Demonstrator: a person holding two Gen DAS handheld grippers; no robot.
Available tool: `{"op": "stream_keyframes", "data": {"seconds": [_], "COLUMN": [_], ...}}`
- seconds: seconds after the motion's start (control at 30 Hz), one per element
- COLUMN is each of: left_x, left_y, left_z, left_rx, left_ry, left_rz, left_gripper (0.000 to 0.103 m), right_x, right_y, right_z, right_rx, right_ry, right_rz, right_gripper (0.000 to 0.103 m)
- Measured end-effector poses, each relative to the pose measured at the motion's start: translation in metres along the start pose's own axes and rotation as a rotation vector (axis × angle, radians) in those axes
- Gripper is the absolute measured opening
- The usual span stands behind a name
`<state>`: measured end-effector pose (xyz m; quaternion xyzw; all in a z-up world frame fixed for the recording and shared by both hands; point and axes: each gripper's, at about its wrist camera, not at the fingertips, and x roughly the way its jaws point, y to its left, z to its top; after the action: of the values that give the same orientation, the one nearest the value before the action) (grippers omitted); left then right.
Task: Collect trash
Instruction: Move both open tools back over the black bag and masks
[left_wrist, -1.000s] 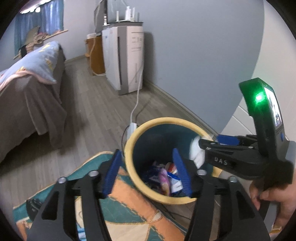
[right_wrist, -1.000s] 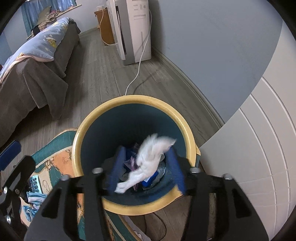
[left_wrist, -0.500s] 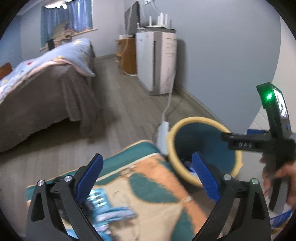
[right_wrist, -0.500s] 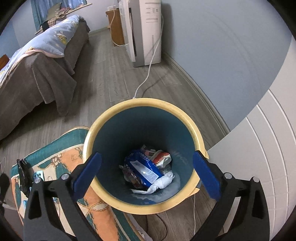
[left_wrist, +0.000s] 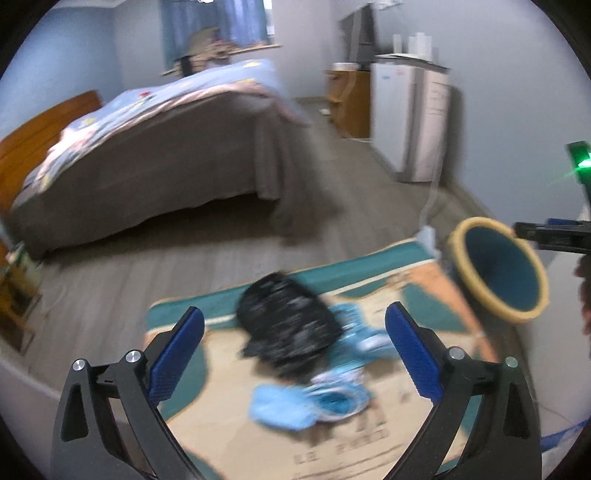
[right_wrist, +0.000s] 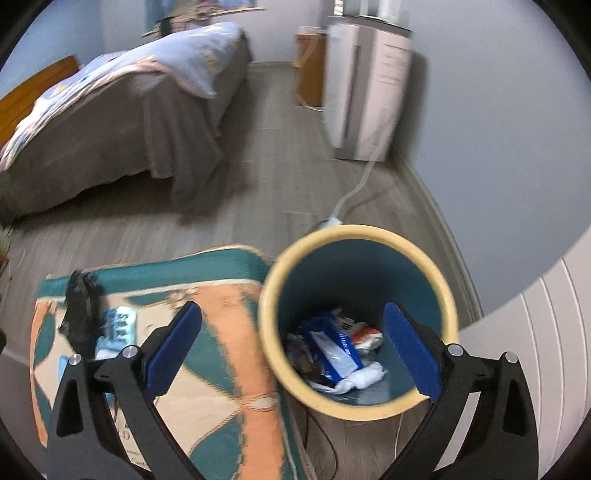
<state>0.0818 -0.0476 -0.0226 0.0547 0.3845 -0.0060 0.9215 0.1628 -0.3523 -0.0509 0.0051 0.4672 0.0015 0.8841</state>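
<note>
Left tongs (left_wrist: 293, 352) are spread wide, nothing between the pads, aimed at the litter left on the rug (left_wrist: 424, 280): a crumpled black bag (left_wrist: 290, 325) with light-blue wrappers (left_wrist: 295, 406) touching its near side. The view is motion-blurred, so edges are poorly defined.

Right tongs (right_wrist: 291, 347) are likewise wide apart and empty, straddling the near rim of the yellow-rimmed bin (right_wrist: 354, 232), in which wrappers and a white tissue (right_wrist: 364, 376) are seen.

Risks, as judged: the bag and wrappers overlap, so a partial grab could drag one and drop it short of the bin; thin film could slip from the pads; the bin could be knocked by the right tongs.
</note>
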Motion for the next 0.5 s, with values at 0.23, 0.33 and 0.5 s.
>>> {"op": "stream_keyframes", "data": {"seconds": [0.23, 0.33, 0.5], "left_x": [0.010, 0.014, 0.029], "left_y": [0.053, 0.060, 0.067], "left_z": [0.001, 0.003, -0.002], "left_rx": [-0.134, -0.119, -0.073], "left_ry": [-0.006, -0.015, 0.020], "left_rz": [0.062, 0.073, 0.075], "left_gripper": [0.097, 0.097, 0.097], "right_x": [0.015, 0.025, 0.042], "right_y": [0.033, 0.040, 0.063], "right_z": [-0.016, -0.023, -0.027], "right_rx": [-0.061, -0.051, -0.054], "right_ry": [0.064, 0.106, 0.144], "right_rz": [0.063, 0.073, 0.096], "right_gripper": [0.097, 0.097, 0.097]}}
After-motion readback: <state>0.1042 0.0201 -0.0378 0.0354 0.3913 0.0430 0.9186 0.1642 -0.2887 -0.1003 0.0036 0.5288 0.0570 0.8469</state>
